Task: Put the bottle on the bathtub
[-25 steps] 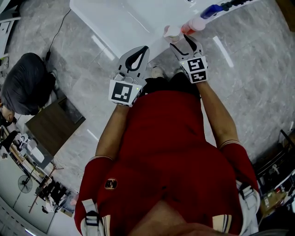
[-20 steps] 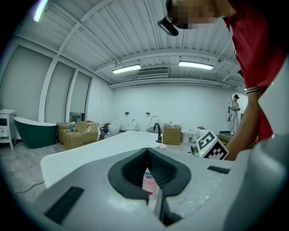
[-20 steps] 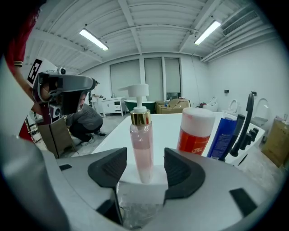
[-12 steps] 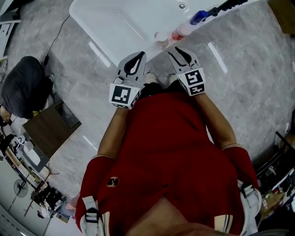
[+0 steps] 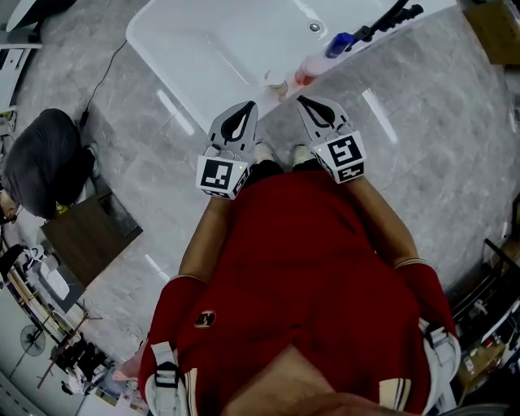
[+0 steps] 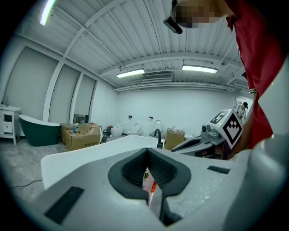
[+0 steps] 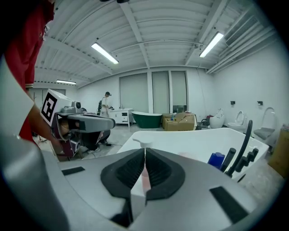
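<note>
A pump bottle [image 5: 279, 81] with a white top stands on the near rim of the white bathtub [image 5: 211, 49]. No gripper touches it. My right gripper [image 5: 302, 100] is shut and empty, just short of the rim and to the bottle's right. My left gripper [image 5: 246, 106] is shut and empty too, beside the right one. In the right gripper view the bottle's pump head [image 7: 143, 144] shows just over the shut right gripper [image 7: 144, 150]. In the left gripper view a strip of the bottle [image 6: 152, 184] shows through the slit of the left gripper [image 6: 146, 151].
A pink bottle [image 5: 307, 71], a blue bottle [image 5: 340, 41] and a black tap [image 5: 382, 18] line the bathtub rim further right. The floor is grey marble. A dark wooden cabinet [image 5: 89, 236] stands at left. Cardboard boxes [image 6: 81, 135] and toilets stand far off.
My right gripper has drawn back from the bottle on the rim toward my body. The left gripper has kept its place beside it. Both stay shut.
</note>
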Demonstrator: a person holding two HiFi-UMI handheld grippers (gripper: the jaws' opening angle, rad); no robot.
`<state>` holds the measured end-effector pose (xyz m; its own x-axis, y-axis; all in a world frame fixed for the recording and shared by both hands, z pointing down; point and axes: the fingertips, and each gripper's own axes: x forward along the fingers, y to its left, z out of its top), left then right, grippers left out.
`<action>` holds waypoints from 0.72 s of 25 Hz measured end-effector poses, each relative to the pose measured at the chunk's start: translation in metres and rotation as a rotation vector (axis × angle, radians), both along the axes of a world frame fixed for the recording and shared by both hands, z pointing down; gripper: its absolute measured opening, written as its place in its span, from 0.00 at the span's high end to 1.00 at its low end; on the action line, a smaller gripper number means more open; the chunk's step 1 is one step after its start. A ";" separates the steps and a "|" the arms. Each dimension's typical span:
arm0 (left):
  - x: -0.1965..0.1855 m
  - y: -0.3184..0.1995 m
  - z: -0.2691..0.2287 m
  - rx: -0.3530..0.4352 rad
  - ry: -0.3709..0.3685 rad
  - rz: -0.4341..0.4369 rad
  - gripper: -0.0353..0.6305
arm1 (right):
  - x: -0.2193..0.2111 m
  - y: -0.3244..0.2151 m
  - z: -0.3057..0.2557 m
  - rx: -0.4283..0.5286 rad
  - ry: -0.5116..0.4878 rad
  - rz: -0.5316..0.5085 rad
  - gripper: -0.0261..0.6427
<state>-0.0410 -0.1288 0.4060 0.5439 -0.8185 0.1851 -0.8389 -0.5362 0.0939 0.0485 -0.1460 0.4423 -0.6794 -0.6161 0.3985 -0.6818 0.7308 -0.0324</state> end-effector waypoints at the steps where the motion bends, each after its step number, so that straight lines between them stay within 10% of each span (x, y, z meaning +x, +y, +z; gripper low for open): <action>1: 0.000 0.000 -0.002 0.003 0.001 -0.002 0.94 | 0.002 -0.001 -0.005 0.007 0.000 0.003 0.95; 18: 0.021 0.005 -0.034 0.055 -0.002 0.013 0.94 | 0.020 0.012 -0.045 0.065 -0.080 0.029 0.96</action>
<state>-0.0200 -0.1239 0.3724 0.5539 -0.8205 0.1415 -0.8321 -0.5511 0.0623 0.0681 -0.1336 0.3970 -0.6887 -0.6589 0.3026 -0.7000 0.7130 -0.0406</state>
